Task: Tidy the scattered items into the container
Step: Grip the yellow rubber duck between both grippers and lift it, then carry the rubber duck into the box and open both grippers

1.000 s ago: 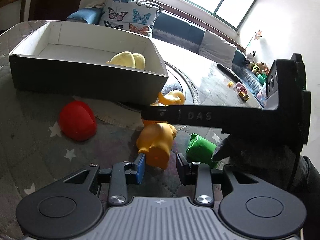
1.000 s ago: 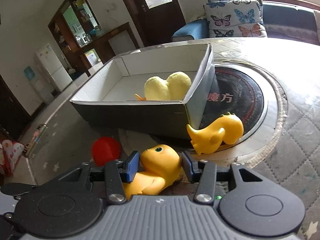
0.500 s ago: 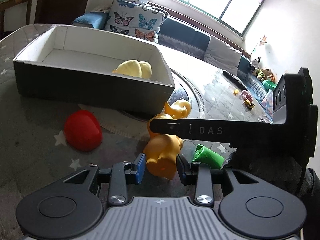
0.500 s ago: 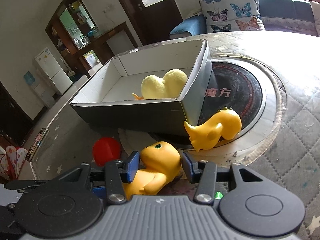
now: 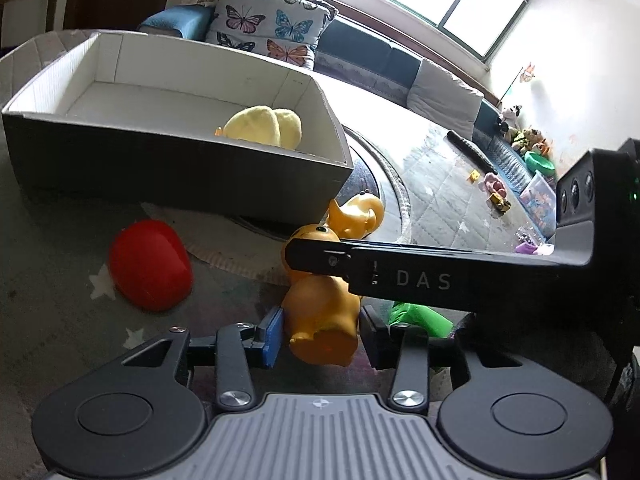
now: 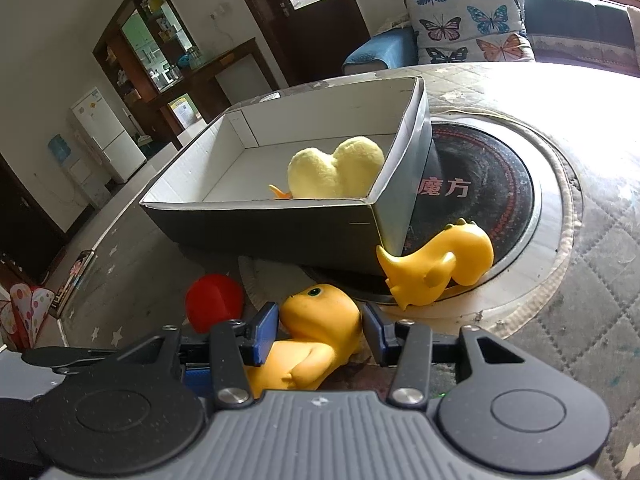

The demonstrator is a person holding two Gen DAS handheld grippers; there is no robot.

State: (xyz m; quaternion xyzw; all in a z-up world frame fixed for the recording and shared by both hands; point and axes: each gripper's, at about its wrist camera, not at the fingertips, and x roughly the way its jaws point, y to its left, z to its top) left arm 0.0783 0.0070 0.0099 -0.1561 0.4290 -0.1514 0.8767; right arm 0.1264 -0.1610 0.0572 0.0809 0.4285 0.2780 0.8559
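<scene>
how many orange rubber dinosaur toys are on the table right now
2. One orange dinosaur lies between both claws' pads. The other lies outside the box, by its near corner. More may be hidden.

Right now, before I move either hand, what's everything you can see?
box: one, grey outside, white inside, on the table
plush toy: one, pale yellow, inside the box
orange dinosaur: one, on the table in front of the box, between both grippers
second dinosaur: one, yellow-orange, at the box's near corner, on the rim of the round plate
round plate: one, black, set in the table
red toy: one, on the table in front of the box
green toy: one, partly hidden
cushions: two, butterfly print, on the sofa
left gripper: jaws opening around the orange dinosaur's rear
right gripper: shut on the orange dinosaur's head
</scene>
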